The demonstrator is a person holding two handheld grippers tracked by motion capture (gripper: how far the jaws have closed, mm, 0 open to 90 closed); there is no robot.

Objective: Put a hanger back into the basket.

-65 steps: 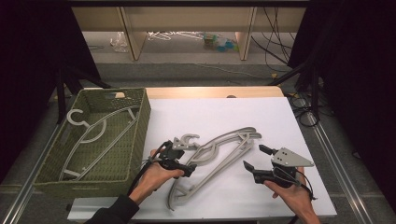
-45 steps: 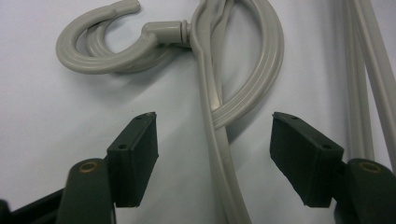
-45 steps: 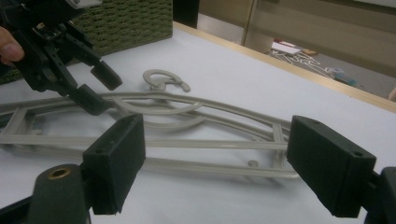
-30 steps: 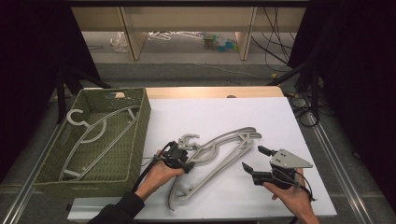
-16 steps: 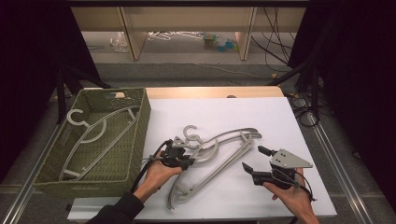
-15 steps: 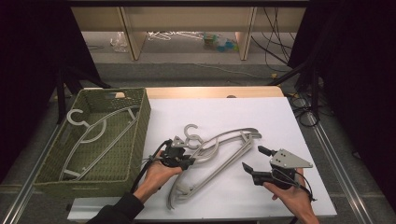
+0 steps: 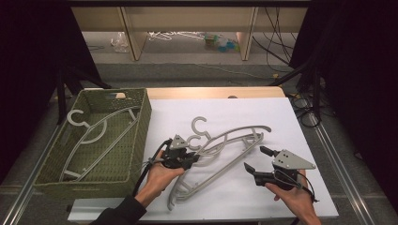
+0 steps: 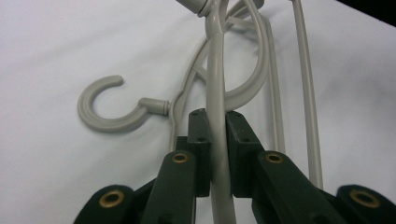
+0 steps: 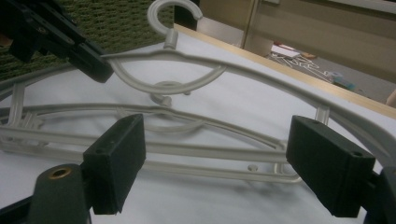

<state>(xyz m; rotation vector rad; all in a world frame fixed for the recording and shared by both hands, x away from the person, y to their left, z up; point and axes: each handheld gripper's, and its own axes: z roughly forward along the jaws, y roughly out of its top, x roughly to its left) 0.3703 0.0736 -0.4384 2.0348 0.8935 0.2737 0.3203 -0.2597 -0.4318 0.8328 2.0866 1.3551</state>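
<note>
Two grey plastic hangers lie crossed on the white table (image 7: 281, 117). My left gripper (image 7: 193, 157) is shut on the upper hanger (image 7: 244, 131) along one arm, near its hook, and its jaws have just been closing on it. In the left gripper view the pads (image 8: 200, 140) pinch that grey bar (image 8: 216, 93), with the lower hanger's hook (image 8: 105, 116) on the cloth beyond. The right gripper view has the upper hanger (image 9: 261, 70) tilted up, and the lower hanger (image 9: 187, 119) flat beneath it. My right gripper (image 7: 256, 159) hovers open to the right, jaws wide (image 9: 215, 163), holding nothing.
A green woven basket (image 7: 141, 126) stands at the table's left with a third grey hanger (image 7: 94, 136) inside. The table's wooden far edge (image 7: 216, 92) lies behind. Black cables trail from both grippers.
My left gripper has risen slightly with the upper hanger, whose hook end is now off the table. The right gripper has stayed put.
</note>
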